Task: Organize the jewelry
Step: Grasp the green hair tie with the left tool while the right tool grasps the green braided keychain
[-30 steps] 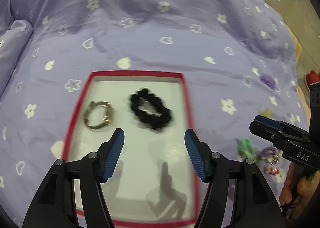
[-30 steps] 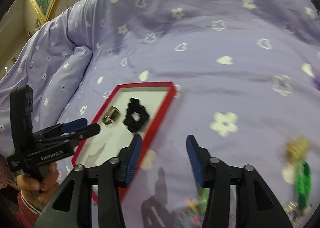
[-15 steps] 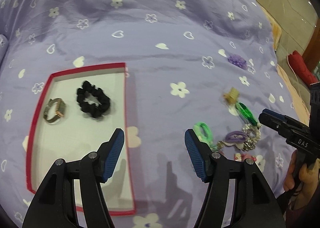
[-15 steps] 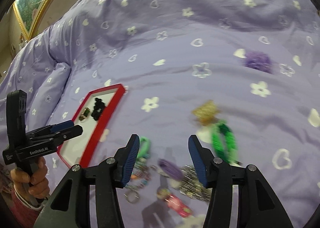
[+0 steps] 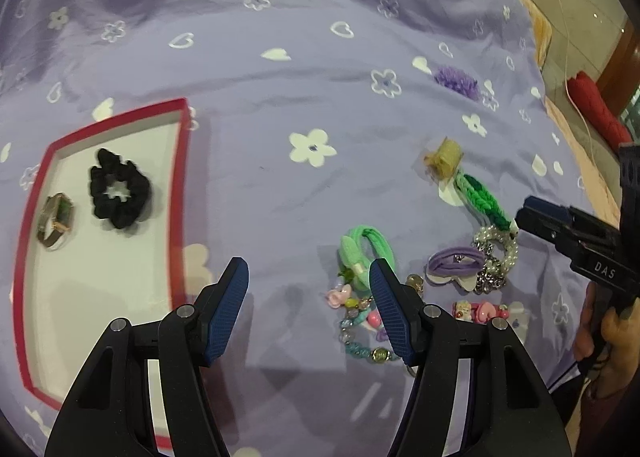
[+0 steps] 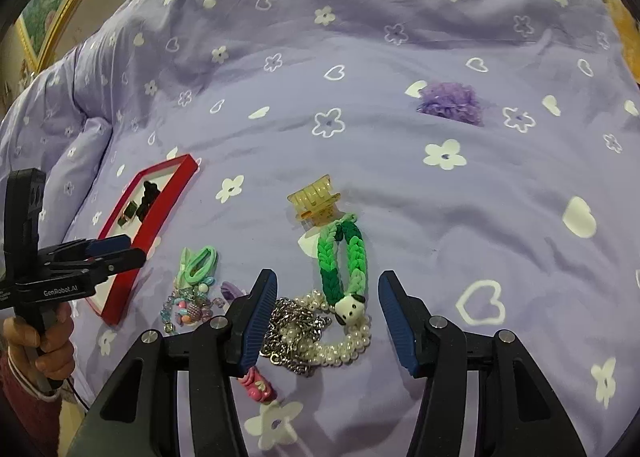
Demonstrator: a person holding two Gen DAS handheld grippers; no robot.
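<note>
So, shift: both views swung off the tray toward the loose pile.
Bedspread: carried everything.
Tray: left side, scrunchie and watch already in.
Pile: green braid, pearls, well apart from tray.
Right gripper: jaws apart, empty, over braid.
Left gripper: jaws apart, empty.
Meaning: next pick likely.

I see a purple bedspread carrying a red-rimmed tray, a purple scrunchie, what looks like a yellow claw clip and heaped bracelets.
</note>
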